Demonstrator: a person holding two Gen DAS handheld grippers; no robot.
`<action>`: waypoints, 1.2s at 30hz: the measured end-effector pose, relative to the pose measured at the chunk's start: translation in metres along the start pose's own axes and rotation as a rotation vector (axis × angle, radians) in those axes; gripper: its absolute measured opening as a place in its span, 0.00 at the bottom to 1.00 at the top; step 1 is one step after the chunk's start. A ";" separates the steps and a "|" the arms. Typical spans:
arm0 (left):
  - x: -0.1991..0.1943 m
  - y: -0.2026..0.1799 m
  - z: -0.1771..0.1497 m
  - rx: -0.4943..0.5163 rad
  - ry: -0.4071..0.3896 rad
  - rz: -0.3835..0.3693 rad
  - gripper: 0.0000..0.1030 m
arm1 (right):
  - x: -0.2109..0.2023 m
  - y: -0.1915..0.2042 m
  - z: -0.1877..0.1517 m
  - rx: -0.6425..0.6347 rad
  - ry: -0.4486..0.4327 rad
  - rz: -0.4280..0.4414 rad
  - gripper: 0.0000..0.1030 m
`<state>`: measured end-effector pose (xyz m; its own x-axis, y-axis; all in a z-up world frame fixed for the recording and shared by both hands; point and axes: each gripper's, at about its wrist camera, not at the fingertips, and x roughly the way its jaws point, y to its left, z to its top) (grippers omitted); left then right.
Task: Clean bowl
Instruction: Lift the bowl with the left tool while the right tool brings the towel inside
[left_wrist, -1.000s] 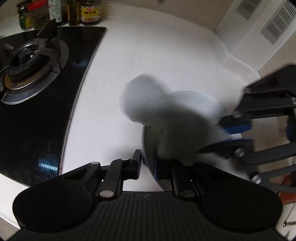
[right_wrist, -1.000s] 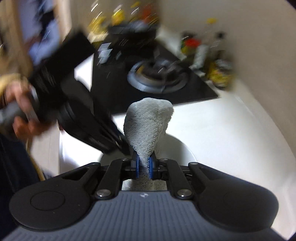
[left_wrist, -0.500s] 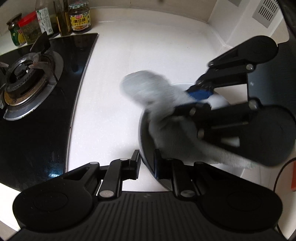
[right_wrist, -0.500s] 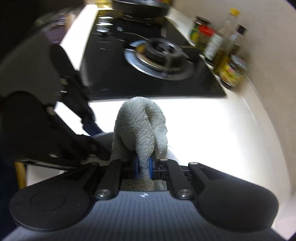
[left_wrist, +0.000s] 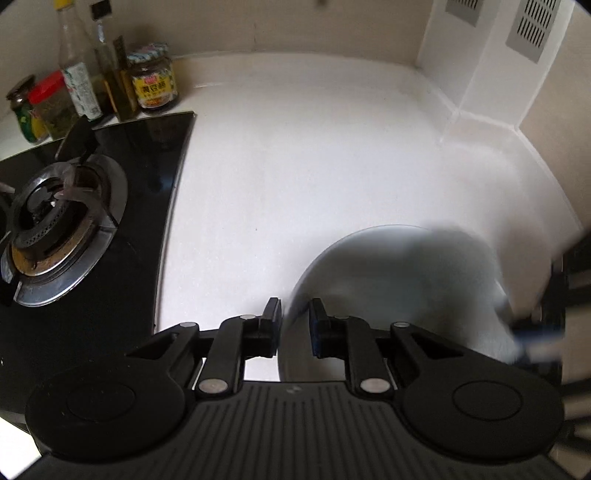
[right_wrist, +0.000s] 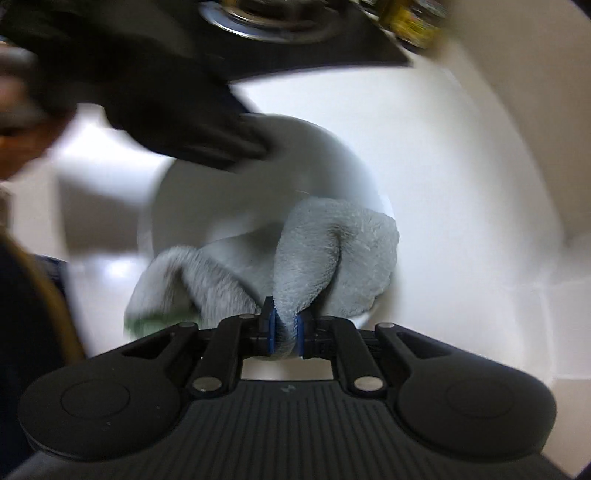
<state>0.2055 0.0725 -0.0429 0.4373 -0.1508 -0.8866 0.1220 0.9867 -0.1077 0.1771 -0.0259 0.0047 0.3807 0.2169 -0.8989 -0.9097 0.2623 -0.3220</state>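
A white bowl (left_wrist: 376, 258) stands on the white counter, tilted up at its near edge. My left gripper (left_wrist: 293, 325) is shut on the bowl's near rim, one finger inside and one outside. In the right wrist view the same bowl (right_wrist: 229, 206) fills the middle, with the left gripper (right_wrist: 255, 147) a black blur on its far rim. My right gripper (right_wrist: 283, 332) is shut on a grey towel (right_wrist: 332, 251), which is bunched inside the bowl against its right wall. In the left wrist view the towel (left_wrist: 480, 295) is a pale blur at the bowl's right side.
A black gas hob (left_wrist: 62, 206) with a steel burner lies to the left of the bowl. Several jars and bottles (left_wrist: 110, 85) stand at the back left by the wall. A person's hand (right_wrist: 14, 147) shows blurred at the left.
The right gripper swung the towel from the bowl's left side across to its right side and pushed it down inside. The left gripper kept its hold on the rim.
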 end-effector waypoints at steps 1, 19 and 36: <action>-0.001 0.002 0.001 -0.010 0.021 -0.017 0.13 | -0.002 0.003 0.001 -0.048 -0.024 0.000 0.07; 0.018 0.014 0.008 -0.005 0.033 -0.039 0.20 | 0.022 0.045 0.013 -0.467 0.168 -0.320 0.07; 0.026 0.011 0.034 0.004 0.169 -0.163 0.15 | -0.041 -0.012 -0.012 0.286 0.038 0.009 0.08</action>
<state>0.2483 0.0776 -0.0524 0.2562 -0.2952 -0.9204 0.1826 0.9499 -0.2539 0.1705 -0.0496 0.0414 0.3617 0.1859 -0.9136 -0.8268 0.5167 -0.2222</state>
